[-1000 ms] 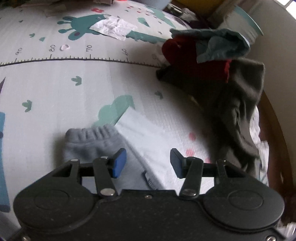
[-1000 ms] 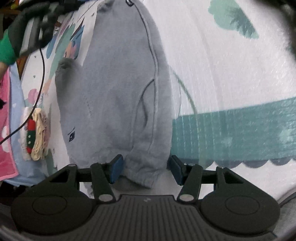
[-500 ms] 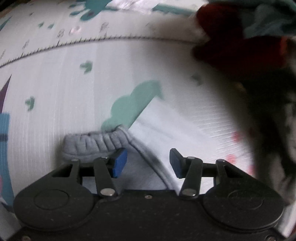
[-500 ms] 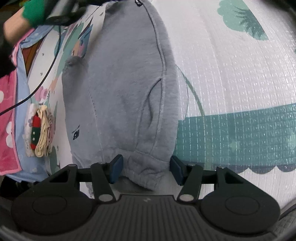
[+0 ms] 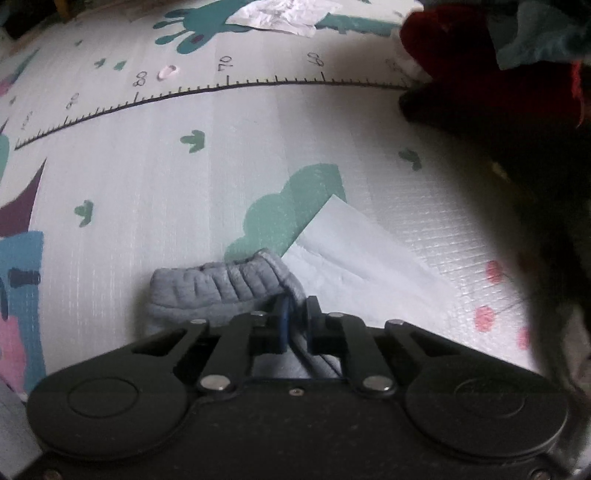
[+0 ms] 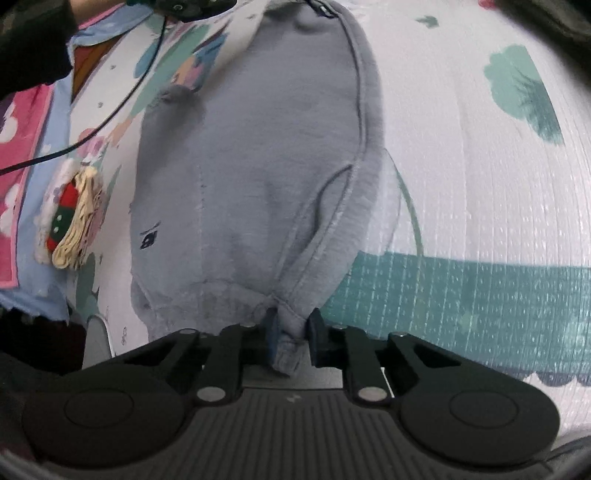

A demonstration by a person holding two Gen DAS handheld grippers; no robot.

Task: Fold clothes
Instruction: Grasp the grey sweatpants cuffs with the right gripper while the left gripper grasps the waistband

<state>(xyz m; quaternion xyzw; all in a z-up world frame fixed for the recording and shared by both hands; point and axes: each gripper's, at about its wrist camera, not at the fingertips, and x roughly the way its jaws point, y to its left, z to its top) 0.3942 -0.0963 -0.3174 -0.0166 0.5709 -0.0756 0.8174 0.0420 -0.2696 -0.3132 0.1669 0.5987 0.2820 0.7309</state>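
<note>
Grey sweatpants (image 6: 251, 177) lie stretched out on a patterned play mat (image 6: 480, 192), folded lengthwise. In the right wrist view my right gripper (image 6: 293, 326) is shut on the waistband corner at the near end. In the left wrist view my left gripper (image 5: 295, 314) is shut on the fabric beside the ribbed grey ankle cuff (image 5: 218, 284) at the other end. The pants between the two ends are hidden from the left wrist view by the gripper body.
A pile of dark, red and teal clothes (image 5: 509, 85) lies at the right of the mat. A pale folded sheet (image 5: 354, 251) lies under the cuff, crumpled paper (image 5: 288, 14) at the far edge. A small knitted item (image 6: 74, 221) and a black cable (image 6: 110, 107) lie left of the pants.
Both grippers were open around the fabric and have closed on it: the left beside the ankle cuff, the right on the waistband corner.
</note>
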